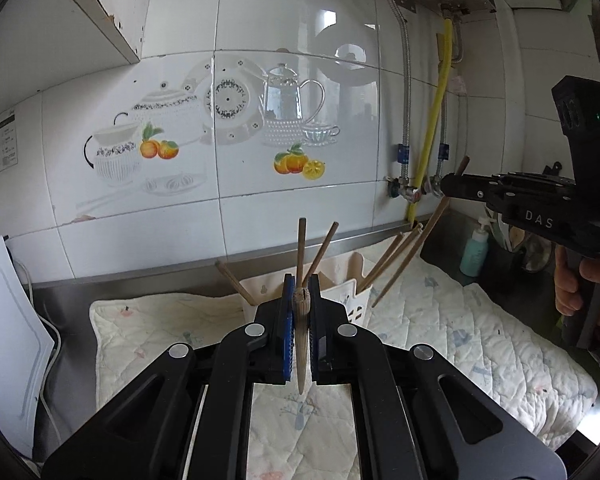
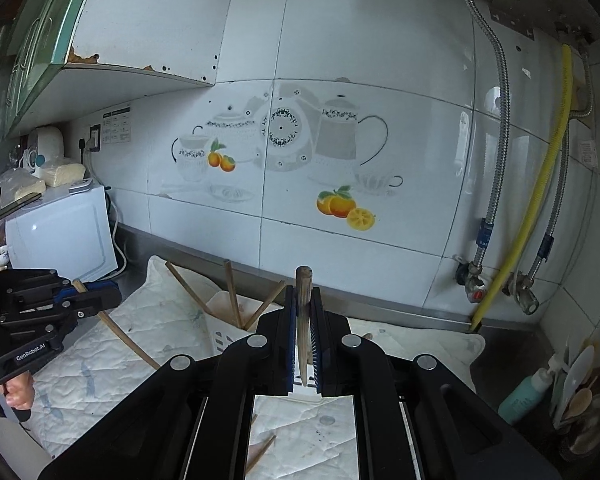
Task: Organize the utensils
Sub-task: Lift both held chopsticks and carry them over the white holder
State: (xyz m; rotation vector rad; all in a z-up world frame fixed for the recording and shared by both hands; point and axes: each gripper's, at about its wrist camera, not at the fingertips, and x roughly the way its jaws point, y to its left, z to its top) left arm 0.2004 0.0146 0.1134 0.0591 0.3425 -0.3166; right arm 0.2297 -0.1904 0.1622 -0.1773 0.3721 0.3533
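Observation:
My left gripper (image 1: 301, 294) is shut on a wooden chopstick (image 1: 301, 340) that points up and down between the blue pads. My right gripper (image 2: 303, 300) is shut on another wooden chopstick (image 2: 302, 312), held upright. A white utensil holder (image 1: 344, 294) stands on the quilted mat (image 1: 460, 320) just beyond the left gripper, with several chopsticks (image 1: 392, 258) leaning out of it. The holder (image 2: 228, 334) also shows in the right wrist view, left of and beyond the right gripper. The right gripper (image 1: 448, 186) appears in the left wrist view, above and right of the holder. The left gripper (image 2: 104, 298) appears at the left of the right wrist view.
A loose chopstick (image 2: 262, 454) lies on the mat near the right gripper. A white appliance (image 2: 60, 232) stands at the left. A teal bottle (image 2: 526, 394) and a jar of spoons (image 2: 580, 404) stand at the right. Pipes and valves (image 2: 496, 280) run down the tiled wall.

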